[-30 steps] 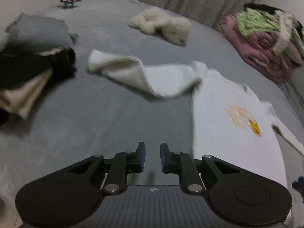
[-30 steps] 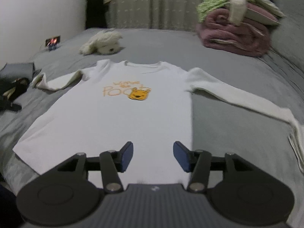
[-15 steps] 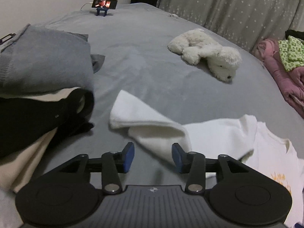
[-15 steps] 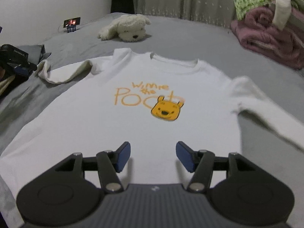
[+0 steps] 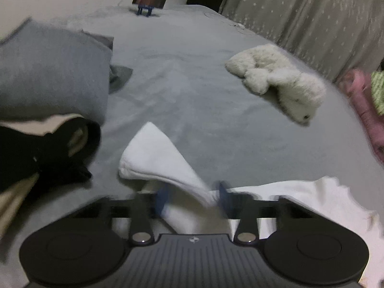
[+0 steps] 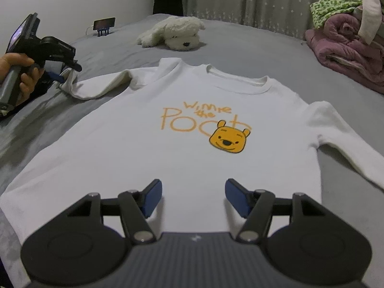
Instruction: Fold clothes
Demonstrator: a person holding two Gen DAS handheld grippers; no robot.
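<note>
A white long-sleeved Winnie the Pooh top [image 6: 168, 163] lies flat, print side up, on a grey bed [image 5: 192, 84], collar toward 12 o'clock in the right wrist view. The right gripper [image 6: 193, 196] hangs low over the hem, its jaws released and just widened, with nothing between them; the blue pads [image 6: 153, 199] stand clear of the cloth, and the bear print sits ahead at about 1 o'clock.

At 9 o'clock in that view a person's hand [image 6: 21, 72] grips the handle of the left gripper [image 5: 192, 196], whose jaws have just been closing. The top's sleeve [image 5: 158, 158] runs between them. The left wrist picture is blurred at the pads, but from the right wrist view the cloth rises to the jaws, pinched near the cuff. In the left wrist view the cuff end lies folded at 11 o'clock from the jaws. The other sleeve [image 6: 348, 148] stretches out flat toward 3 o'clock.

A white plush dog [image 6: 177, 33] lies beyond the collar at 12 o'clock. A phone on a stand [image 5: 149, 0] stands at the far edge. Heaped clothes and a pink blanket [image 6: 343, 40] sit at 2 o'clock, and a stack of grey and black garments [image 5: 48, 72] lies at 9 o'clock of the left jaws.
</note>
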